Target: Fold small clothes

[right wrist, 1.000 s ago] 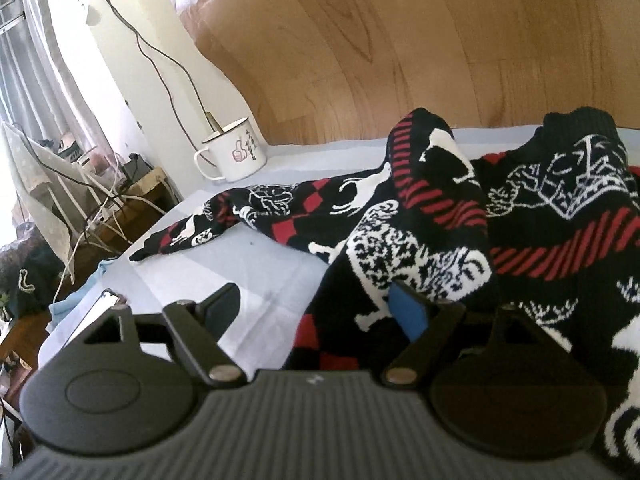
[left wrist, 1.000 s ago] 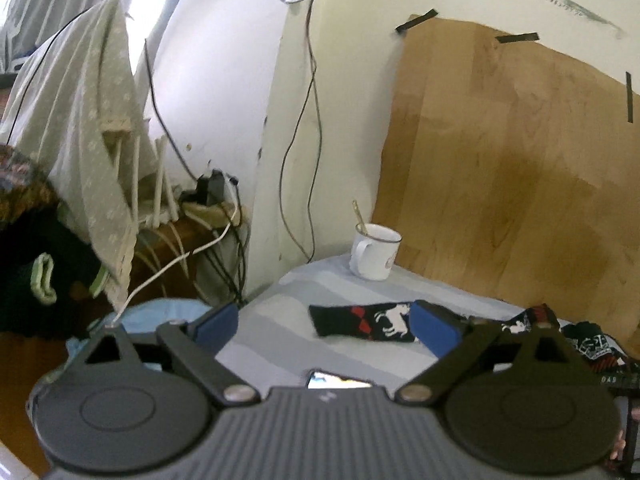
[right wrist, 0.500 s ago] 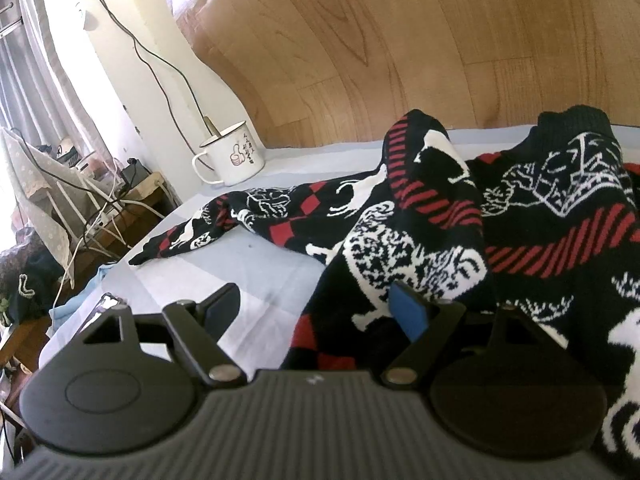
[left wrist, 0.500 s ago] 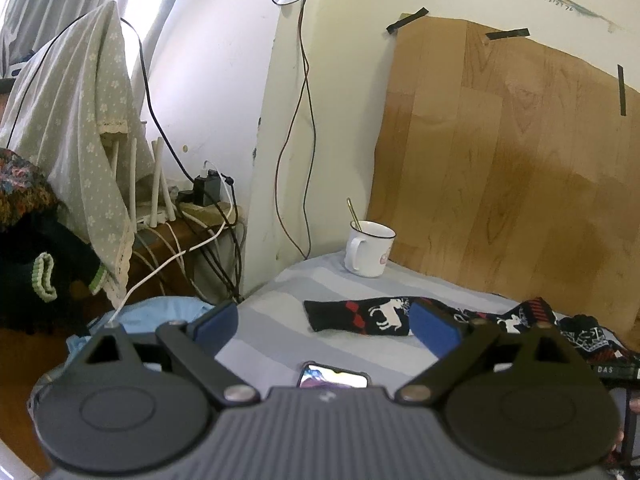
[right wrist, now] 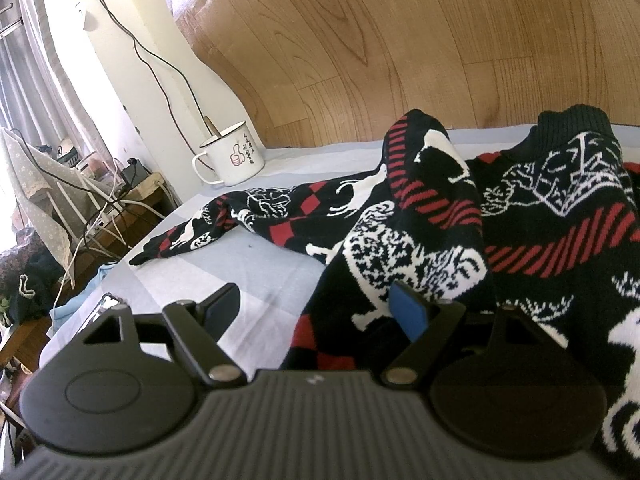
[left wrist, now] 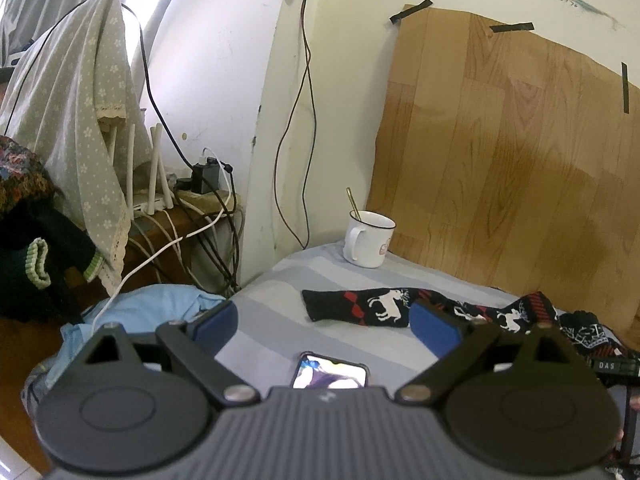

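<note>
- your left gripper [left wrist: 324, 326] has its jaws apart with nothing between them; it hovers over the striped sheet [left wrist: 280, 312], a phone [left wrist: 329, 372] lying just under it at 6 o'clock.
- your right gripper [right wrist: 310, 308] is also spread wide and grips nothing; its blue pad [right wrist: 408, 312] at 3 o'clock sits right at the edge of the knit, though you can't tell from here whether it touches.
- the task's thing, the black, red and white patterned sweater [right wrist: 460, 216], lies rumpled on the sheet: body bunched at 2 to 4 o'clock in the right view, collar up at 1 o'clock.
- one sleeve [right wrist: 240, 220] trails out flat toward 10 o'clock, its cuff pointing away from the enamel mug [right wrist: 230, 158] that stands near the wooden panel.
- judging by that, no fold looks made yet: the body is heaped rather than flattened, the sleeve still out.
- what's left for you is probably everything: spread it, bring the sleeves in, fold the body.
</note>
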Available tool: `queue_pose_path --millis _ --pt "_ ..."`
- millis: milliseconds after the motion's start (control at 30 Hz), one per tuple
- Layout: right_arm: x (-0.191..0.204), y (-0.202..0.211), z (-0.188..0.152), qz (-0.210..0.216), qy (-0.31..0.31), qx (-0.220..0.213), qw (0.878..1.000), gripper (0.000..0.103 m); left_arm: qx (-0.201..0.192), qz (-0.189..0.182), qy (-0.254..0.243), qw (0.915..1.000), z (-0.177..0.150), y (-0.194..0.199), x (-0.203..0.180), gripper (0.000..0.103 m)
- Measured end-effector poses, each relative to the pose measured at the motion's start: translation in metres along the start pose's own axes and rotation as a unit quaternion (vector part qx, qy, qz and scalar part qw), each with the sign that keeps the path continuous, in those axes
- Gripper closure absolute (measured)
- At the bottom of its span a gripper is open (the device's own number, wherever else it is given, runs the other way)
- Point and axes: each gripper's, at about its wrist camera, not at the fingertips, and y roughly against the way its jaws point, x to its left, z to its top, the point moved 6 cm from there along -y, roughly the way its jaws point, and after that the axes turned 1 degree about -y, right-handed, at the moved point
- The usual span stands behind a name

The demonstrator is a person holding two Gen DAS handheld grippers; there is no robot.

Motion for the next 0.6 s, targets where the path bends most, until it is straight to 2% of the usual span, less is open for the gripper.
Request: queue_pose_path --millis 233,367,467,600 --pt "0.004 -0.001 0.000 -0.011 0.015 0.007 1.000 0.019 -0.003 -0.003 0.001 1.0000 -0.001 0.000 0.002 0.007" --pt "0.029 -0.005 0.004 -0.022 0.096 0.025 0.995 0.019 -0.003 -0.015 -0.005 0.9999 -0.002 -0.004 0.001 0.007" --pt "0.054 -0.013 0.015 -0.024 0.158 0.019 0.987 0.019 0.002 -0.027 -0.003 0.9996 -0.005 -0.012 0.000 0.007" --pt "0.072 -0.049 0.024 -0.052 0.216 0.035 0.974 0.021 0.013 -0.046 0.003 0.9989 -0.012 -0.026 -0.003 0.007"
